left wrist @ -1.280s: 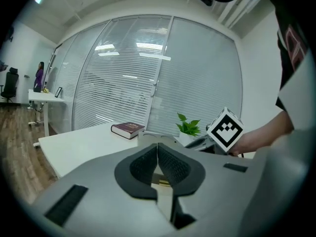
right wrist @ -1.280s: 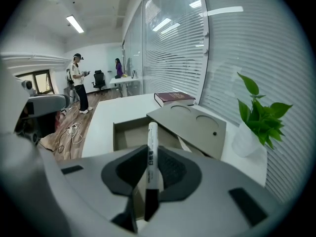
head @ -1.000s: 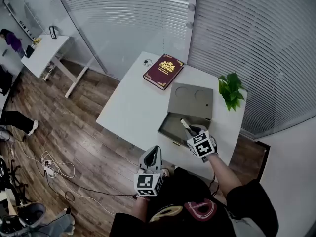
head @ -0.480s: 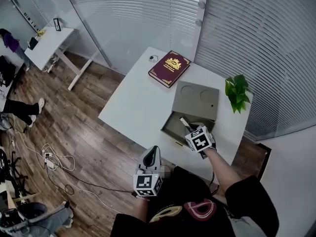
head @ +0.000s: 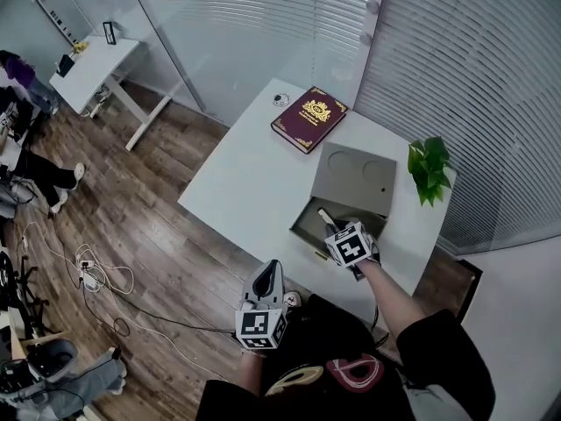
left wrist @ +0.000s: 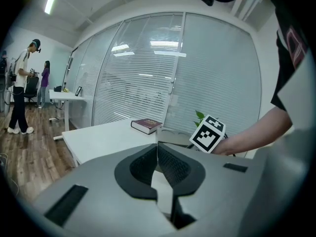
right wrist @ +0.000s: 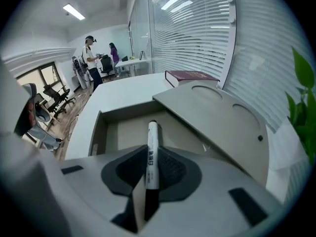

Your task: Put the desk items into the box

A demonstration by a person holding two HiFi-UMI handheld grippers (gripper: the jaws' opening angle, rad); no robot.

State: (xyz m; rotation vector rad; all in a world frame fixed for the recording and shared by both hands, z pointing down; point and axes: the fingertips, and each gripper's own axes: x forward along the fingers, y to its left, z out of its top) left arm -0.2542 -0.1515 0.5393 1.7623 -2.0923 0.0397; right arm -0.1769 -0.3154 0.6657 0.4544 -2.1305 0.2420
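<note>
A grey box stands open on the white desk, its lid tilted back. My right gripper is over the box's near edge, shut on a white marker with a black cap; the marker's tip reaches out over the box's inside. My left gripper hangs below the desk's near edge, shut with nothing in it. A dark red book lies at the far side of the desk.
A green potted plant stands at the desk's right corner beside the lid. A small round item lies next to the book. Window blinds run behind the desk. Cables lie on the wooden floor; another desk and people stand far left.
The head view has drifted, so the desk sits a little higher and to the right in frame. The right gripper with the marker stays over the box; the left gripper holds its place.
</note>
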